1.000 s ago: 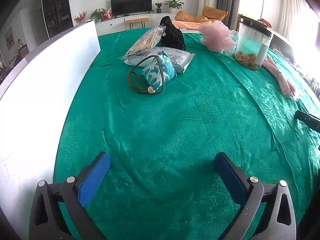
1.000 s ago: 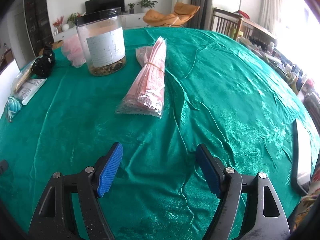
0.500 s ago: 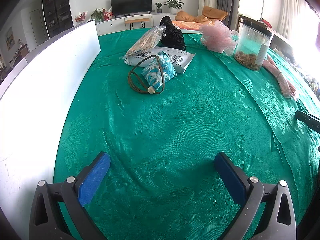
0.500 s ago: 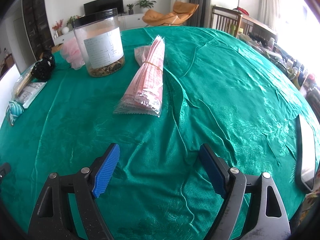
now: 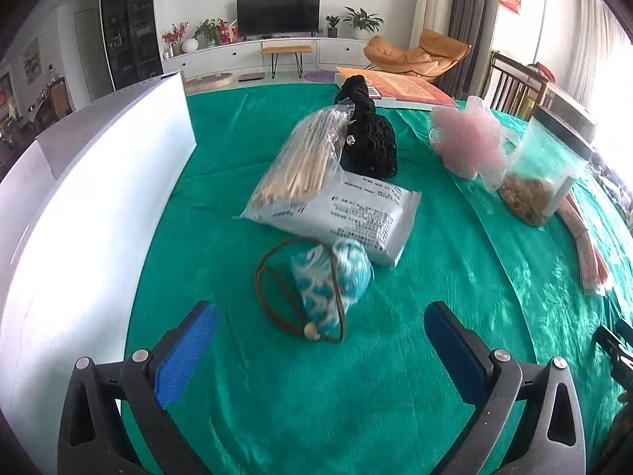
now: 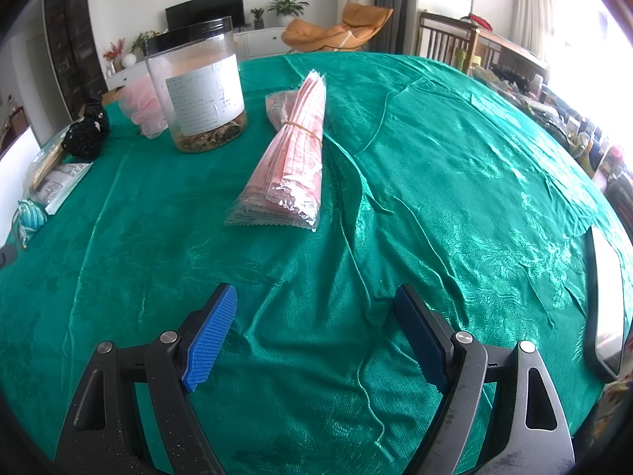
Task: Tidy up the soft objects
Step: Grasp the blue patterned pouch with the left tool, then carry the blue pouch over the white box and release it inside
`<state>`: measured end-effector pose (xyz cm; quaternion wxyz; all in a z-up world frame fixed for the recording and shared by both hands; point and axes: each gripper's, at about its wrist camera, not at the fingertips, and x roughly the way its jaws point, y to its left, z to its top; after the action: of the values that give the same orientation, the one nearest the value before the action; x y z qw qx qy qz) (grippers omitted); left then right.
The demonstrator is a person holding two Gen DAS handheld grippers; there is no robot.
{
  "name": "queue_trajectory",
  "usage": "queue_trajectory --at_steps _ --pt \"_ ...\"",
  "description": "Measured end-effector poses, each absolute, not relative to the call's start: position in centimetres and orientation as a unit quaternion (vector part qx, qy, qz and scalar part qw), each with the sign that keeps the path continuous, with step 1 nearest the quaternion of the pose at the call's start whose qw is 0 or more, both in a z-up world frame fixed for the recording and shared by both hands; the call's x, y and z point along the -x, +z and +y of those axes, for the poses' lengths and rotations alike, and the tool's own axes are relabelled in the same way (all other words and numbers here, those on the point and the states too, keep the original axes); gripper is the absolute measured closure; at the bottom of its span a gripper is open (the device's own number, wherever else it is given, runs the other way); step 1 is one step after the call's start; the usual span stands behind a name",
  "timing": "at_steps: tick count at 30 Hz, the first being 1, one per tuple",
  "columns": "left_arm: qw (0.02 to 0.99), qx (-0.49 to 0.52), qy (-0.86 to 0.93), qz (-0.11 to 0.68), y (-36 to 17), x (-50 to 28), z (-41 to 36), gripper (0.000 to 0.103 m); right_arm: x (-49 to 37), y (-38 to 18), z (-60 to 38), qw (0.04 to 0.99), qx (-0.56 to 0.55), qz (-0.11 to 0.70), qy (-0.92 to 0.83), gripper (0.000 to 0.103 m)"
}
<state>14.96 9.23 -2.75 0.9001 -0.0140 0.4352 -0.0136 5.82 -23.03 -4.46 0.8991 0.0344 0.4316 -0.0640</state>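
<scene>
Left gripper (image 5: 320, 340) spread wide above the green cloth (image 5: 435, 277), nothing between its pads.
Blue-and-white pouch (image 5: 332, 281) lies just ahead; right gripper (image 6: 316, 332) also spread; pink packets (image 5: 589, 253) partly cut off.

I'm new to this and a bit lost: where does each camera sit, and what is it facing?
Left wrist: rides the left gripper, angled down at a blue patterned pouch; its open blue pads show.
Right wrist: rides the right gripper, facing a pink packet bundle; open pads show.
Shared: clear jar, pink mesh pouf, green tablecloth.
</scene>
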Motion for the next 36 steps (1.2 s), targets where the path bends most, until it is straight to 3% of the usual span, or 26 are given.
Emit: queue_trajectory --at_steps 1,2,3,4,9,16,17,18,19,22,27,31,36 --pt "0.898 0.006 -0.011 0.439 -3.0 -15.8 9.2 0.001 -5.8 -4.5 -23.0 0.899 -0.035 0.432 -0.064 0.019" --pt "0.897 0.000 -0.012 0.441 -3.3 -16.4 9.0 0.014 -5.8 -4.4 -23.0 0.899 -0.035 0.431 -0.063 0.019" --pt "0.895 -0.002 -0.020 0.445 -3.5 -16.7 9.0 0.051 -5.7 -4.4 -23.1 0.900 -0.037 0.431 -0.060 0.019" --pt "0.889 -0.003 -0.028 0.456 -4.0 -16.9 9.0 0.059 -5.3 -4.1 -23.2 0.901 -0.045 0.429 -0.055 0.019" --pt "0.893 0.002 -0.043 0.447 -3.7 -15.3 8.8 0.060 -6.6 1.6 -25.0 0.928 -0.095 0.355 -0.055 0.019" --pt "0.888 0.062 -0.069 0.451 -1.6 -11.8 9.2 0.060 -19.1 -1.1 -26.2 0.875 -0.106 0.471 -0.039 0.022" --pt "0.887 0.065 -0.074 0.451 -1.4 -11.5 9.2 0.060 -20.1 -2.2 -25.5 0.863 -0.088 0.497 -0.025 0.031" --pt "0.887 0.066 -0.079 0.451 -1.0 -11.1 9.2 0.060 -20.8 -3.2 -25.0 0.850 -0.074 0.521 -0.009 0.077" --pt "0.888 0.068 -0.084 0.448 -0.5 -10.8 9.3 0.060 -20.7 -3.2 -25.0 0.852 -0.060 0.519 -0.014 0.073" --pt "0.893 0.092 -0.100 0.428 1.8 -9.7 10.0 0.060 -19.2 -1.0 -26.4 0.867 -0.080 0.489 -0.047 0.077" --pt "0.908 0.142 -0.108 0.380 7.3 -7.3 14.1 0.060 -15.9 7.4 -24.8 0.903 -0.065 0.423 -0.029 0.077" --pt "0.926 0.136 -0.058 0.347 11.1 -4.4 20.2 0.060 -13.0 12.5 -16.6 0.906 -0.068 0.406 0.098 0.077" --pt "0.929 0.106 0.070 0.346 12.3 0.3 29.1 0.059 -9.1 14.2 -1.6 0.857 -0.099 0.415 0.289 0.077"
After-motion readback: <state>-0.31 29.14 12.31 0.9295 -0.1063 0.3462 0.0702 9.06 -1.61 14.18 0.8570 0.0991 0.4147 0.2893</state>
